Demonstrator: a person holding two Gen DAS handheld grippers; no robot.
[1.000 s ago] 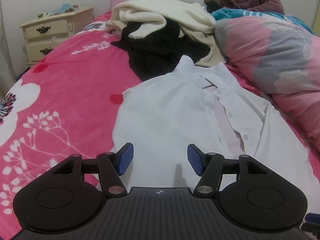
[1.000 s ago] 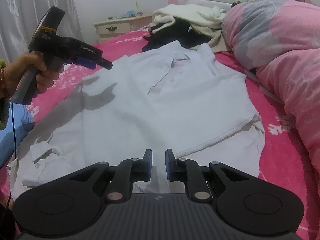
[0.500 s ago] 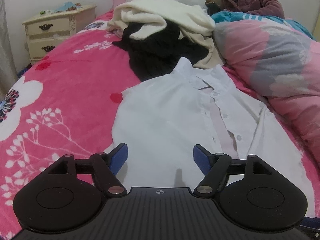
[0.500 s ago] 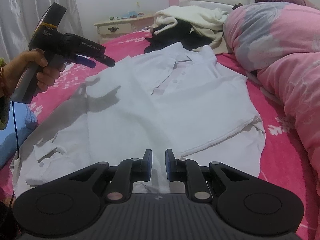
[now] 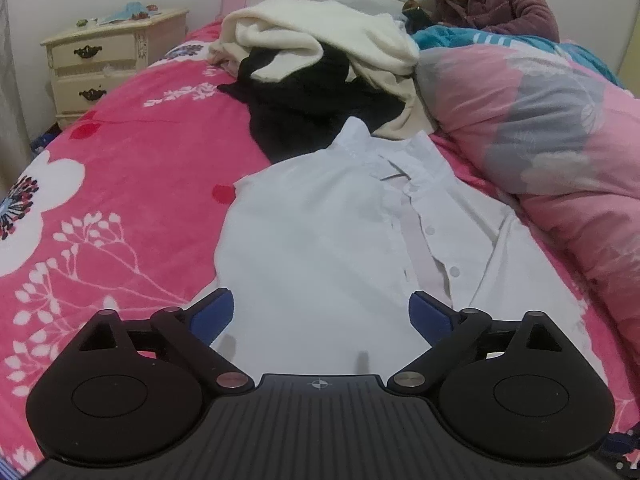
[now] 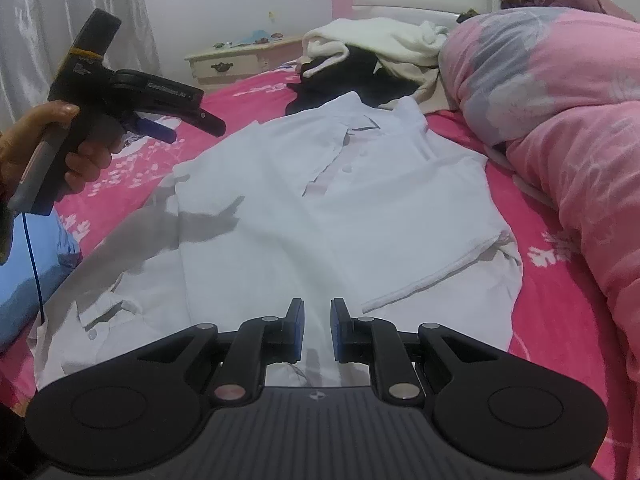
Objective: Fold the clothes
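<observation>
A white button-up shirt (image 5: 332,240) lies spread face up on the pink floral bed, collar at the far end; it also shows in the right wrist view (image 6: 340,216). Its right sleeve is folded in over the body, and a cuff lies at the near left. My left gripper (image 5: 320,316) is wide open and empty, hovering over the shirt's left side; it shows held in a hand in the right wrist view (image 6: 188,120). My right gripper (image 6: 317,330) has its jaws nearly closed over the shirt's lower hem, with a narrow gap and white cloth showing between the pads.
A pile of cream and black clothes (image 5: 320,64) lies beyond the collar. A rolled pink and grey quilt (image 5: 552,152) runs along the right side. A person (image 5: 492,0) sits at the headboard. A cream nightstand (image 5: 108,60) stands at the left.
My left gripper's jaws have opened wider, and it has drawn back a little from the shirt. The right gripper has stayed in place.
</observation>
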